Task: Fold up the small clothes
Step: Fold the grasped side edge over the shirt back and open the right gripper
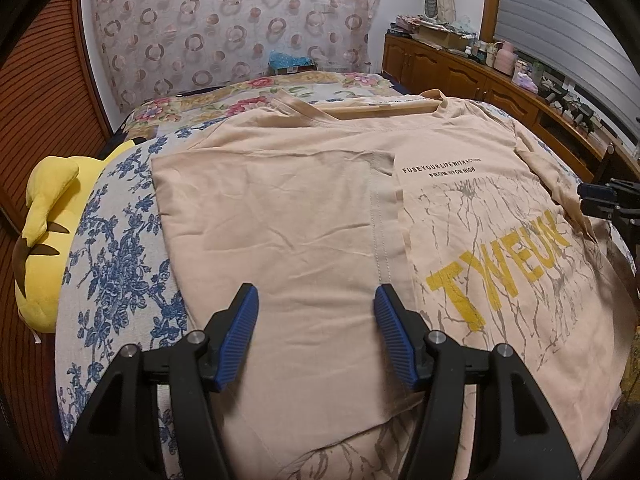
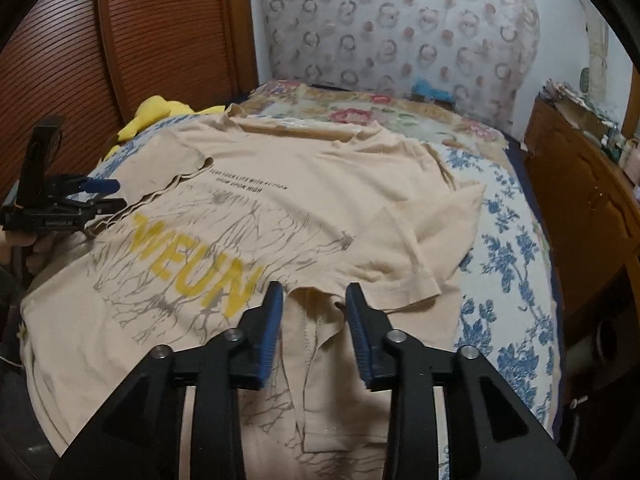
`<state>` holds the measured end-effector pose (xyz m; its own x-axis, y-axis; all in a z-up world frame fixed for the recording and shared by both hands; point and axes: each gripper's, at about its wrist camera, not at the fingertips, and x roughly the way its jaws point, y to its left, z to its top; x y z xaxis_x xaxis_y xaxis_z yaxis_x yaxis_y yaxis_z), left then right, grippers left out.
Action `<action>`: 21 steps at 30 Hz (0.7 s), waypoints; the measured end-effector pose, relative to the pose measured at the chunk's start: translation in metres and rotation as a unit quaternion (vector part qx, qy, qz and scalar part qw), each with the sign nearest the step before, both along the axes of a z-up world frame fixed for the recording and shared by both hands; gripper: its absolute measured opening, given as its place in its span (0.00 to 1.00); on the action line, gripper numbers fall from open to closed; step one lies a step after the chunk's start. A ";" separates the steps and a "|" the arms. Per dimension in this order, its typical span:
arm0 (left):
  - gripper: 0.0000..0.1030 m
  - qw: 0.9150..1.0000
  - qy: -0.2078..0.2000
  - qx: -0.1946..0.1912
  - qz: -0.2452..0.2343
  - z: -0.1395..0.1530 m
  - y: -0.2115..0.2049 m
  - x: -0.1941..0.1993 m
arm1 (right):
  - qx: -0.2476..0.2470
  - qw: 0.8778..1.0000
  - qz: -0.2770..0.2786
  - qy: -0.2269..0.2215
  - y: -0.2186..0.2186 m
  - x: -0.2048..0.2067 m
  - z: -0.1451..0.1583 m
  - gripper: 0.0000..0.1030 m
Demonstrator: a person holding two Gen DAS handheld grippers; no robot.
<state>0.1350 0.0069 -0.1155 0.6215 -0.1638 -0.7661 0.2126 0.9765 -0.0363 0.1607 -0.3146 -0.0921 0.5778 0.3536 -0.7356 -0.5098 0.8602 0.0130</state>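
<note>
- We are mid-fold: the T-shirt point(image 1: 320, 168) has its left side folded inward; the left gripper point(image 1: 316, 336) hovers above that panel, jaws apart, empty.
- The right gripper point(image 2: 314, 332), jaws apart over the T-shirt's crumpled right edge, must next, we judge, clamp that edge and fold it across.

One beige T-shirt point(image 1: 320, 208) lies on the bed, one sleeve folded in over its front at nine o'clock and the other spread out at three. Two grippers are over it: the left gripper point(image 1: 316, 308) and the right gripper point(image 2: 314, 304), each with two blue-padded fingers. One yellow plush toy point(image 1: 44, 232) sits off at nine o'clock. Two bedcovers show: one blue floral sheet point(image 1: 116, 248) underneath, one pink-flowered quilt point(image 1: 248, 100) at twelve o'clock.
</note>
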 end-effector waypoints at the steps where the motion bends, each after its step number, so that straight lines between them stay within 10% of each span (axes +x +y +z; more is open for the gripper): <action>1: 0.59 1.000 -0.003 -0.003 0.002 0.001 0.002 -0.001 | 0.001 1.000 -0.006 0.000 -0.002 0.001 0.000 0.43; 11: 0.59 0.998 -0.057 -0.034 0.006 0.038 0.003 -0.031 | -0.004 0.999 -0.053 -0.003 -0.035 0.021 0.006 0.42; 21: 0.59 0.997 -0.069 -0.033 0.001 0.043 -0.004 -0.043 | -0.020 0.998 -0.063 0.025 -0.038 0.046 -0.016 0.12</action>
<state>0.0919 0.0033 -0.0721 0.7200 -0.2097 -0.6616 0.2185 0.9733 -0.0706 0.2066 -0.3525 -0.1084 0.5789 0.2498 -0.7762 -0.3970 0.9178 -0.0008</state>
